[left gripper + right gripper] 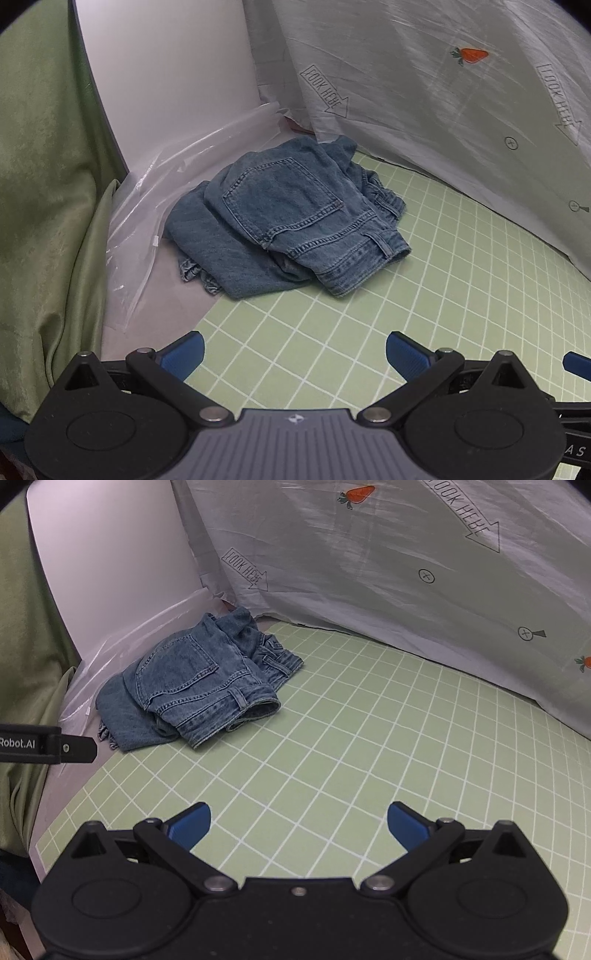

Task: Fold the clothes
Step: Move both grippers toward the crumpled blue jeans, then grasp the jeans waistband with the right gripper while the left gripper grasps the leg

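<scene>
The white sheet carries arrows printed "LOOK HERE"; the black bar reads "Robot.AI".

- My left tool is wide open, holding nothing, over the green checked surface.
- The blue jeans lie bunched up, well ahead of it.
- A white sheet with a carrot hangs behind.

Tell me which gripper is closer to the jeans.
The left gripper: the jeans loom larger and nearer in its view. From the right gripper, they lie farther off, to the left.
</scene>
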